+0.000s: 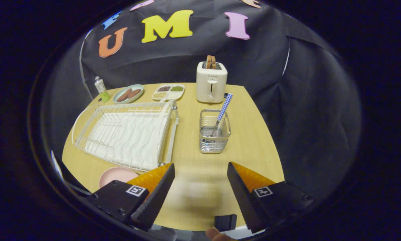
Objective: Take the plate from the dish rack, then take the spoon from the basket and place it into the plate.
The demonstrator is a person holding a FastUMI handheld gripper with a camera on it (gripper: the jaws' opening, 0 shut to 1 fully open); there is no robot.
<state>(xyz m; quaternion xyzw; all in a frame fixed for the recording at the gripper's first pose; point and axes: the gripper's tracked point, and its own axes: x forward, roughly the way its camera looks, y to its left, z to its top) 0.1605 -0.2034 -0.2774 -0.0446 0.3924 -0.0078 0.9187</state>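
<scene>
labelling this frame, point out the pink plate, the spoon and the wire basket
pink plate (115, 175): gripper view, its bare top face
spoon (224, 106): gripper view, its blue checked handle
wire basket (214, 146): gripper view, its front wall

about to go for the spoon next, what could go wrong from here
1. The spoon leans in a light wire basket; a slanted pull may tip or drag the basket.
2. The open tongs hold nothing, and the handle is thin, so it may slip.
3. The pink plate lies by the dish rack, partly behind one finger, so the drop could miss.
</scene>
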